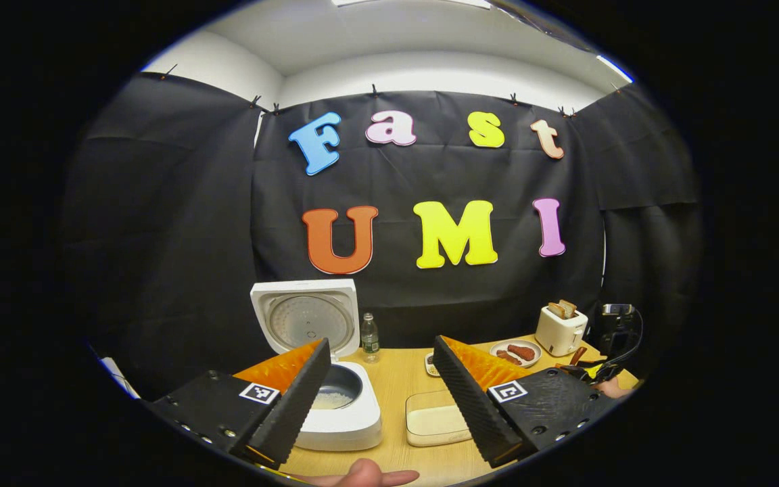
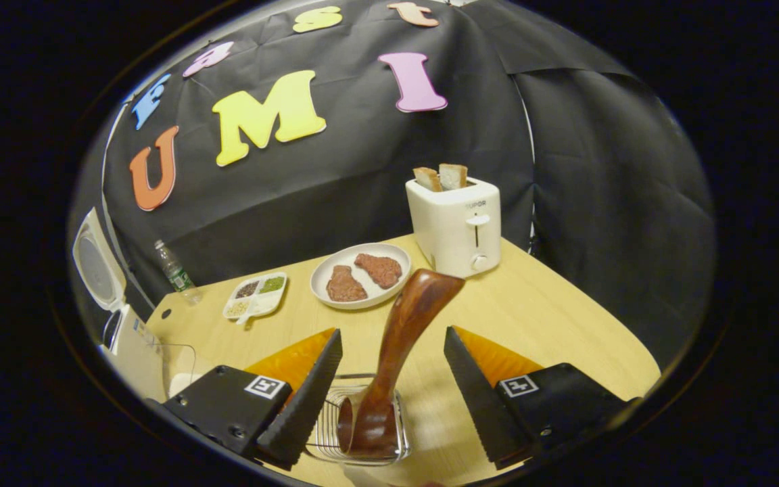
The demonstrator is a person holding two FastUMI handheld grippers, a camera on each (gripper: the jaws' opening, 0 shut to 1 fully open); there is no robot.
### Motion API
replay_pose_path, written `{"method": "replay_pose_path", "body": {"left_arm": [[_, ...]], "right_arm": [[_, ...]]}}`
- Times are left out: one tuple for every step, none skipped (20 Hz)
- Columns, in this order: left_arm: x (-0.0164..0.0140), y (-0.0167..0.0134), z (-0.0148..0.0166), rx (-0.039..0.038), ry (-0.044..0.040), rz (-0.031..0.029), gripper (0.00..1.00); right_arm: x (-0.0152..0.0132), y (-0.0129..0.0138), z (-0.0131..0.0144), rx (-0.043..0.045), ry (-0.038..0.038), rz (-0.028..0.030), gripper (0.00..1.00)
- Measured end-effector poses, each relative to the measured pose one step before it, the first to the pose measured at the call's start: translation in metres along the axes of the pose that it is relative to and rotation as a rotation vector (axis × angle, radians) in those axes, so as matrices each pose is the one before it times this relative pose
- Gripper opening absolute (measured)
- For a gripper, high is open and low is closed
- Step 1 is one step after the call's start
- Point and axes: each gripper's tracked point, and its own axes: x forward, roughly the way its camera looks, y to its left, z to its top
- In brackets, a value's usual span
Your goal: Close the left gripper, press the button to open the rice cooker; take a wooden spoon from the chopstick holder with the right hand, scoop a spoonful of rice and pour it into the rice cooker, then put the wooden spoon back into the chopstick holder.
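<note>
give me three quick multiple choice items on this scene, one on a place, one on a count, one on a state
1. Where does the dark wooden spoon stand?
A. in the clear wire-walled chopstick holder
B. on the round white plate
C. inside the white toaster

2. How many bread slices stick out of the white toaster?
A. none
B. two
C. four

3. What state is the white rice cooker's lid in?
A. shut flat
B. raised open
C. lying off on the wooden table

Answers:
1. A, the spoon's lower end sits in the holder between the open fingers of the right claw.
2. B, two slices show at the toaster's top.
3. B, the left gripper view shows the lid upright behind the pot, beyond the open left claw.
</note>
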Motion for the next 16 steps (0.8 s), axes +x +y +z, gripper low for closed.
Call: {"method": "replay_pose_path", "body": {"left_arm": [[0.00059, -0.0002, 0.00005, 0.0067, 0.00004, 0.00137, 0.96], [-0.00056, 0.00144, -0.00008, 0.00751, -0.0002, 0.00339, 0.96], [0.00004, -0.00007, -0.00001, 0.00676, -0.00112, 0.0013, 0.96], [0.00117, -0.00027, -0.0013, 0.00658, 0.00045, 0.00313, 0.96], [0.00066, 0.00056, -0.00034, 0.00512, 0.00281, 0.00043, 0.96], [-0.00004, 0.00004, -0.00287, 0.00198, 0.00619, 0.00128, 0.96], [-0.00026, -0.00008, -0.00162, 0.00026, 0.00398, -0.00053, 0.97], [0.00021, -0.00023, 0.0019, -0.00218, -0.00314, 0.00227, 0.97], [0.00148, -0.00044, 0.00029, 0.00026, -0.00057, 0.00028, 0.97], [0.00079, -0.00002, -0.00111, 0.00022, -0.00139, -0.00103, 0.96], [0.00012, -0.00029, 0.00056, 0.0014, -0.00154, -0.0006, 0.96], [-0.00047, 0.00012, 0.00076, 0.00311, -0.00196, 0.00045, 0.96], [-0.00038, 0.00066, 0.00125, 0.00218, -0.0054, 0.00013, 0.96], [-0.00007, 0.00078, -0.00028, 0.0018, -0.00218, 0.00256, 0.96], [0.00003, 0.00102, -0.00051, -0.00094, 0.00277, -0.00028, 0.96], [-0.00048, -0.00116, -0.00193, -0.00549, 0.00334, -0.00093, 0.96]], "right_arm": [[0.00752, 0.00011, 0.00126, 0.00429, 0.00217, 0.00435, 0.99], [0.0071, -0.00167, -0.00103, 0.00554, 0.00876, 0.00204, 0.99], [0.00494, 0.00083, 0.00037, 0.01178, 0.00919, 0.01057, 0.95], [0.00314, 0.0018, 0.00109, 0.01397, 0.00181, 0.01355, 0.94], [0.00224, 0.00142, 0.00103, 0.0073, 0.00299, 0.01706, 0.96], [0.00162, 0.00067, 0.00091, 0.00219, -0.00122, 0.00877, 0.89], [0.002, -0.00048, -0.00041, -0.00565, 0.00574, 0.00227, 0.83], [0.00111, 0.00065, -0.00161, -0.00382, 0.00235, 0.01224, 0.82], [0.00295, -0.00096, 0.00071, -0.00462, -0.00285, -0.00576, 0.63], [-0.0004, -0.00804, 0.00103, -0.01176, -0.00819, -0.02983, 0.55], [-0.00042, 0.00112, 0.00058, 0.02014, -0.0039, 0.01249, 0.33], [-0.00212, 0.00513, -0.00071, 0.00393, 0.00481, 0.0156, 0.31], [-0.00205, 0.00015, 0.00053, -0.00743, -0.00777, -0.00417, 0.29], [-0.00222, 0.00402, -0.00007, -0.01289, 0.0007, 0.00338, 0.29], [-0.00183, 0.00135, 0.00116, -0.01324, -0.00331, 0.00186, 0.29], [-0.00431, 0.00169, 0.00188, -0.01342, -0.00459, -0.00258, 0.29]]}}
